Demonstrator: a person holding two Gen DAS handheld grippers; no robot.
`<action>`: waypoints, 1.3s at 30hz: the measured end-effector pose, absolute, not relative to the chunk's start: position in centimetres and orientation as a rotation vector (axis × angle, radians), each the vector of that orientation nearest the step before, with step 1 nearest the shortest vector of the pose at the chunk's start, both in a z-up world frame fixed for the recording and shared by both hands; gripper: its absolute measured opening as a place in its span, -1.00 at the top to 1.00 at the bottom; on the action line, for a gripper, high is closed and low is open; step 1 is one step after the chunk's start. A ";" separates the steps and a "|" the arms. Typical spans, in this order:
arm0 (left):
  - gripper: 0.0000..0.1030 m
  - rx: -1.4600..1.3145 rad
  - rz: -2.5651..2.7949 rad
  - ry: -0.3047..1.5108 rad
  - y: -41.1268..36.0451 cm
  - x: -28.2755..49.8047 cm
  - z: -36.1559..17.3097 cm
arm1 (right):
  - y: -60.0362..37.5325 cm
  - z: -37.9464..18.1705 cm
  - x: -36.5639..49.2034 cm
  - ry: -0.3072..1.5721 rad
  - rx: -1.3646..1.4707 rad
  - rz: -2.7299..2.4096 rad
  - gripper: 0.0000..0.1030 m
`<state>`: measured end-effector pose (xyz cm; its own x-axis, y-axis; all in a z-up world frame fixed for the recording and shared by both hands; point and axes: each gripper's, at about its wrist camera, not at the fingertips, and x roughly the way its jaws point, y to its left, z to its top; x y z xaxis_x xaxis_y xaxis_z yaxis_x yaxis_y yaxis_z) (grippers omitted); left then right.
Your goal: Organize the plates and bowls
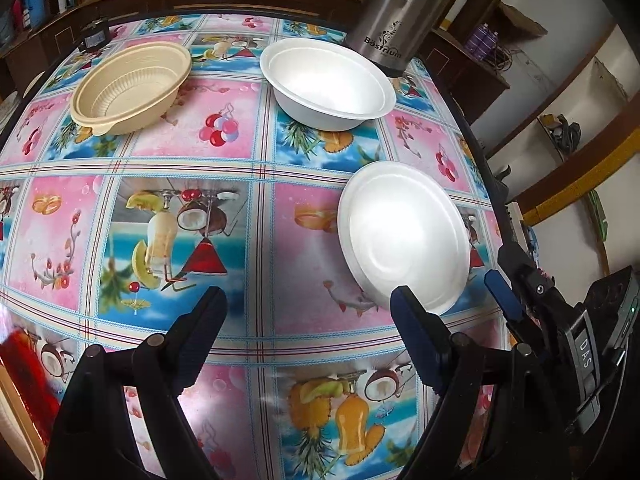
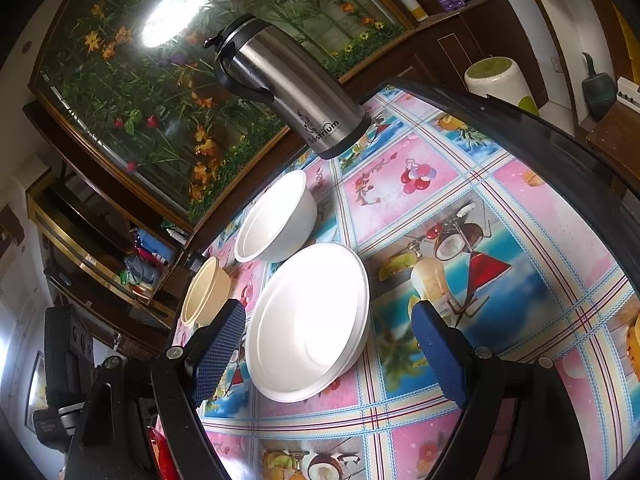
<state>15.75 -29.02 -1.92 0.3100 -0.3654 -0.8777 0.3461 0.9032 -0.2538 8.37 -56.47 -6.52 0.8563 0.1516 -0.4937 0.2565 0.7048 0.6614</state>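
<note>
A white foam plate [image 1: 404, 236] lies on the patterned tablecloth at the right; it also shows in the right wrist view [image 2: 310, 320]. A white foam bowl [image 1: 326, 82] stands behind it, and shows in the right wrist view [image 2: 276, 218]. A beige plastic bowl [image 1: 130, 86] stands at the far left, and shows in the right wrist view [image 2: 206, 290]. My left gripper [image 1: 308, 308] is open and empty, its right finger close to the plate's near rim. My right gripper [image 2: 330, 322] is open and empty, just above the plate. It shows at the right edge of the left wrist view [image 1: 508, 280].
A steel thermos jug [image 1: 404, 12] stands at the table's back right, behind the white bowl; it shows in the right wrist view [image 2: 288, 88]. A red object [image 1: 24, 376] lies at the near left. The table's dark edge [image 2: 560, 144] runs along the right. Wooden cabinets stand behind.
</note>
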 end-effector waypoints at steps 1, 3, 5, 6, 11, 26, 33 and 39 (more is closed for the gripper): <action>-0.63 -0.019 -0.465 1.160 -29.0 15.8 -1.9 | -56.5 -6.5 8.4 0.555 0.798 -0.060 -0.70; -0.63 -0.014 -0.445 1.146 -29.2 15.8 -1.9 | -56.5 -6.5 8.3 0.548 0.803 -0.055 -0.70; -0.63 -0.007 -0.448 1.148 -29.7 15.9 -2.0 | -56.6 -6.4 8.2 0.538 0.807 -0.055 -0.70; -0.63 -0.010 -0.453 1.149 -30.0 15.9 -2.2 | -56.6 -6.4 8.1 0.536 0.808 -0.055 -0.70; -0.63 -0.012 -0.458 1.147 -31.3 16.4 -2.7 | -56.4 -7.1 8.7 0.568 0.819 -0.045 -0.70; -0.63 -0.082 -0.441 1.204 -32.4 18.2 -4.3 | -56.7 -8.5 9.2 0.598 0.868 -0.044 -0.55; -0.63 -0.060 -0.452 1.203 -33.5 18.2 -4.3 | -56.6 -8.7 9.4 0.612 0.881 -0.032 -0.45; -0.63 -0.023 -0.452 1.173 -33.9 17.9 -4.2 | -56.8 -8.6 9.3 0.606 0.885 -0.035 -0.45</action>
